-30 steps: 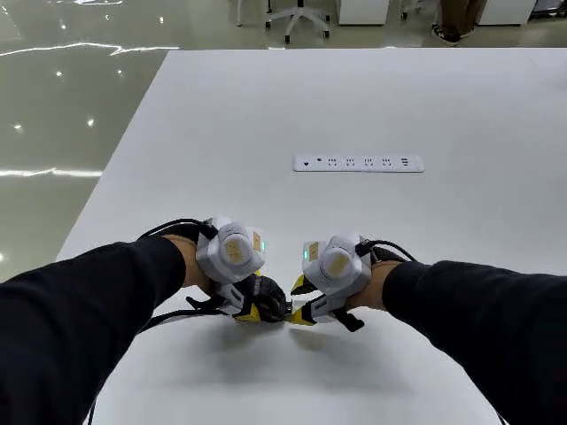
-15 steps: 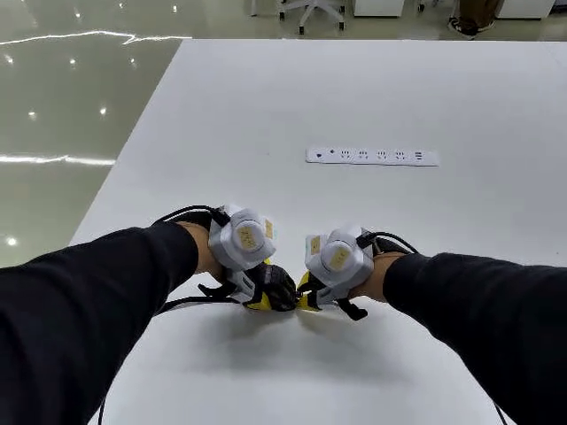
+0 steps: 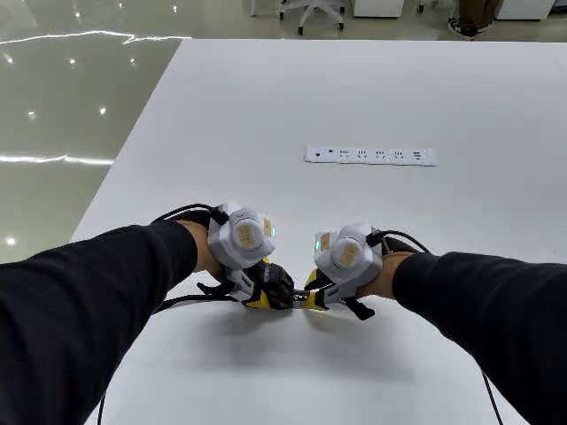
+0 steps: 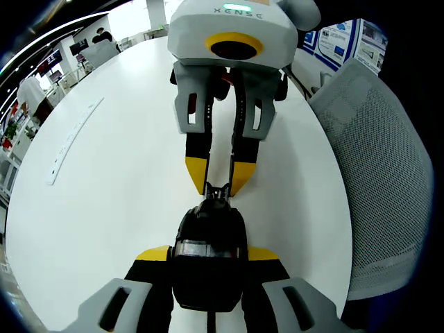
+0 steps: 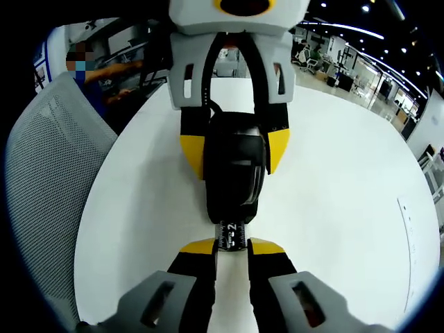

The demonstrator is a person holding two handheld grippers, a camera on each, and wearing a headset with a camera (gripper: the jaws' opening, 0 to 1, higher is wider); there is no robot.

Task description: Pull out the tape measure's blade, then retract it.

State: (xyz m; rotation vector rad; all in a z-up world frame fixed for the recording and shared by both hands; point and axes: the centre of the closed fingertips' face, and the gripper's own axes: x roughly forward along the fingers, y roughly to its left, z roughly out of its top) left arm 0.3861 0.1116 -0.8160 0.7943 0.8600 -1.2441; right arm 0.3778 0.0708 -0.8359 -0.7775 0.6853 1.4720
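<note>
A tape measure [image 4: 208,250] in smooth, faintly glossy black plastic, its blade [image 5: 230,236] smooth and printed. The left gripper [image 3: 266,297] and right gripper [image 3: 310,299] wear smooth white plastic shells. Table [image 3: 266,115] matt white; floor [image 3: 62,97] mirror-glossy; sleeves [image 3: 89,301] dark matt cloth; chair [image 4: 374,159] grey mesh.

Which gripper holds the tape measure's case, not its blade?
The left gripper: it is shut on the black case, while the right gripper pinches only the blade at its end.

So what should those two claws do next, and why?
Probably draw the right gripper straight away from the left gripper: it pinches the blade, barely out, while the left clamps the tape measure.
</note>
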